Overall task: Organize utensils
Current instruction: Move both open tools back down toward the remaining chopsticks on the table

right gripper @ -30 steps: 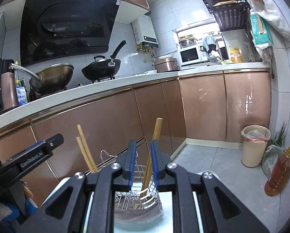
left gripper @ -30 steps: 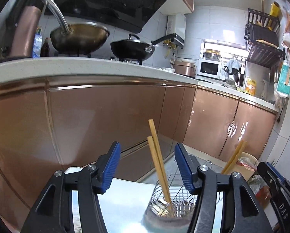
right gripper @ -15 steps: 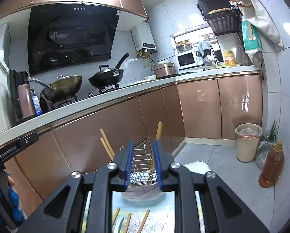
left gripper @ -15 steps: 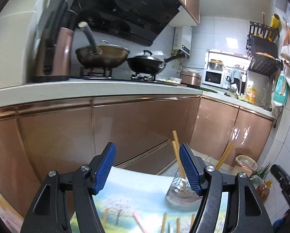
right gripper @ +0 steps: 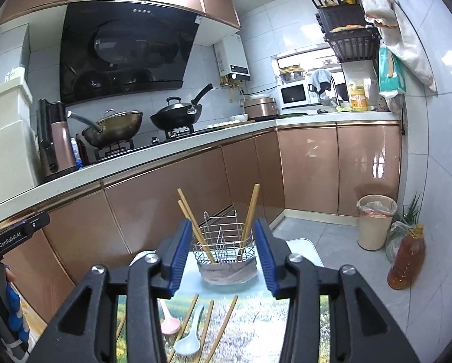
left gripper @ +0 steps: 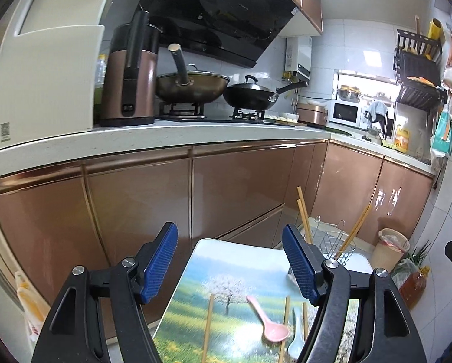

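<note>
A wire utensil holder (right gripper: pixel 226 249) stands at the far end of a small table with a landscape print (left gripper: pixel 226 272). Three wooden chopsticks stand in the holder (right gripper: pixel 250 211). It also shows in the left wrist view (left gripper: pixel 332 242). Loose chopsticks (right gripper: pixel 223 326), a pink spoon (left gripper: pixel 268 320) and a pale blue spoon (right gripper: pixel 189 338) lie on the table. My left gripper (left gripper: pixel 229 266) is open and empty above the table. My right gripper (right gripper: pixel 223 254) is open and empty, just short of the holder.
Copper kitchen cabinets (left gripper: pixel 226 187) and a white counter run behind the table. A bin (right gripper: pixel 374 224) and an oil bottle (right gripper: pixel 407 260) stand on the floor at the right. Woks sit on the stove (left gripper: pixel 195 87).
Both grippers have drawn back from the holder and risen. My right gripper has opened from nearly shut. The table with loose chopsticks and spoons has come into view.
</note>
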A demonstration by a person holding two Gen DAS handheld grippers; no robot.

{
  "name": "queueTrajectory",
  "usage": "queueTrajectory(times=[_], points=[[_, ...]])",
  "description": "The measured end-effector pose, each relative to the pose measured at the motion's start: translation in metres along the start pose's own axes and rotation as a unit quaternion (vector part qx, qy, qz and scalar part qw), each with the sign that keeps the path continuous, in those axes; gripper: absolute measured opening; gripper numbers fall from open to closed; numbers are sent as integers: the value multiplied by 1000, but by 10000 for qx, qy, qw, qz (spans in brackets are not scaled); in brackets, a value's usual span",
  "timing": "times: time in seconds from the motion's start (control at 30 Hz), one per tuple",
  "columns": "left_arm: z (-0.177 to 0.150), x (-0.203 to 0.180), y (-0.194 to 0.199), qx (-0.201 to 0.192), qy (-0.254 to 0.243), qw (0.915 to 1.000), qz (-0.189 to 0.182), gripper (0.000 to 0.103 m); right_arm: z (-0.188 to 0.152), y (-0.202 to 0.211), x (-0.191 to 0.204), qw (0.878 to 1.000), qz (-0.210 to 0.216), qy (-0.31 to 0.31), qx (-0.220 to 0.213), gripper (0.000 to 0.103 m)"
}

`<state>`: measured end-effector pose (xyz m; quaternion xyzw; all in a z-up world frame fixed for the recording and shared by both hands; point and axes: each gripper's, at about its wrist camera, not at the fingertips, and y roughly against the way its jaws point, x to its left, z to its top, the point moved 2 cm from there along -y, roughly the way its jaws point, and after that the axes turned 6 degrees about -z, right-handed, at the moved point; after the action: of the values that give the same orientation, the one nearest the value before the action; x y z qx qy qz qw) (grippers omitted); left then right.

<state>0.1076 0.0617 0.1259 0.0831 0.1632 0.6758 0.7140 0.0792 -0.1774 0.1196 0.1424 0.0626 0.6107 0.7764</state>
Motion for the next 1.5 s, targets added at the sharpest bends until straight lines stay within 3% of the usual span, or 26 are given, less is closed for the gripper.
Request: queueTrajectory(times=[0.23, 0.43, 0.7, 0.93, 1.17, 1.5], points=[[-2, 7, 19, 78, -21, 10000, 13, 71, 0, 19, 6, 9998, 0, 153, 98, 40], [-8, 17, 11, 317, -6, 9995, 78, 71, -6, 13, 7, 9991, -30, 236, 342, 40], [-38, 27, -29, 963, -51, 9952, 191, 71, -33, -22, 7, 9954, 14, 310, 908, 40], [-75, 39, -78, 1719, -14, 9849, 226, 71, -64, -66, 4, 9872, 45, 341, 1560, 36], [-111, 52, -127, 2444, 2, 9694, 235, 71, -99, -108, 1, 9748, 119, 375, 2194, 29], [-150, 74, -180, 3130, 109, 9495, 209, 69, -139, -166, 0, 9537, 106, 389, 2980, 29]])
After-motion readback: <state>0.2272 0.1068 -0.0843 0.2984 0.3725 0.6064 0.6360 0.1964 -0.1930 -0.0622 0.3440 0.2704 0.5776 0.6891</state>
